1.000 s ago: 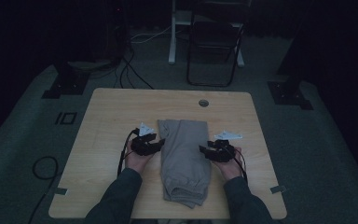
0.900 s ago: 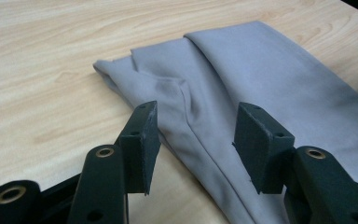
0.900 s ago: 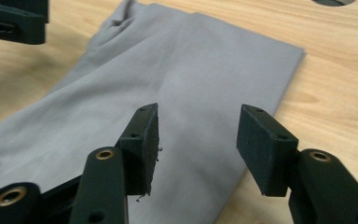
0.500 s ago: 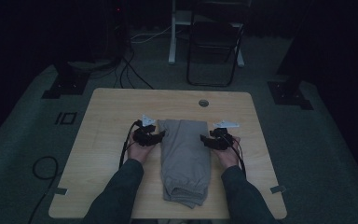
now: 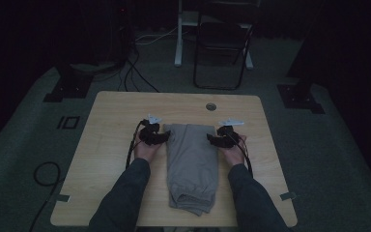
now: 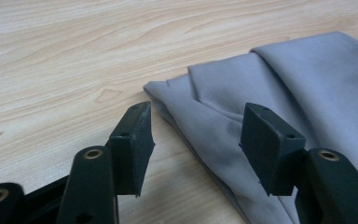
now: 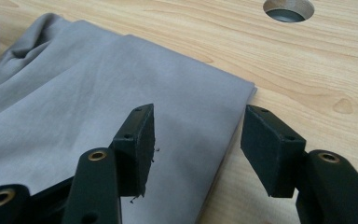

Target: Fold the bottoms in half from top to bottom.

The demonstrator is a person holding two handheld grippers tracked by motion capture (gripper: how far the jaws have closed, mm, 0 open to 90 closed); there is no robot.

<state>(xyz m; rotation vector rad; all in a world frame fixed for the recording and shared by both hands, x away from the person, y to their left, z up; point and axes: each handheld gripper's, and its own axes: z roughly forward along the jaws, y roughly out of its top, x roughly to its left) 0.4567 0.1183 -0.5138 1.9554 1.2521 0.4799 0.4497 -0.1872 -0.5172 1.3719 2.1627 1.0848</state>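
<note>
A folded grey garment (image 5: 192,164) lies lengthwise in the middle of the wooden table (image 5: 111,145). My left gripper (image 5: 163,137) is open at the garment's far left corner; in the left gripper view its jaws straddle the folded grey cloth (image 6: 242,102) edge. My right gripper (image 5: 211,140) is open at the far right corner; in the right gripper view one jaw hangs over the cloth (image 7: 93,93) and the other over bare wood, with the edge between them.
A round cable hole (image 5: 210,106) sits in the table's far middle, also visible as a hole (image 7: 289,9) beyond the right jaws. A dark chair (image 5: 222,43) and cables (image 5: 135,72) stand on the floor behind the table.
Both grippers have moved away from me along the garment's sides, from its middle to its far corners. The garment has not shifted.
</note>
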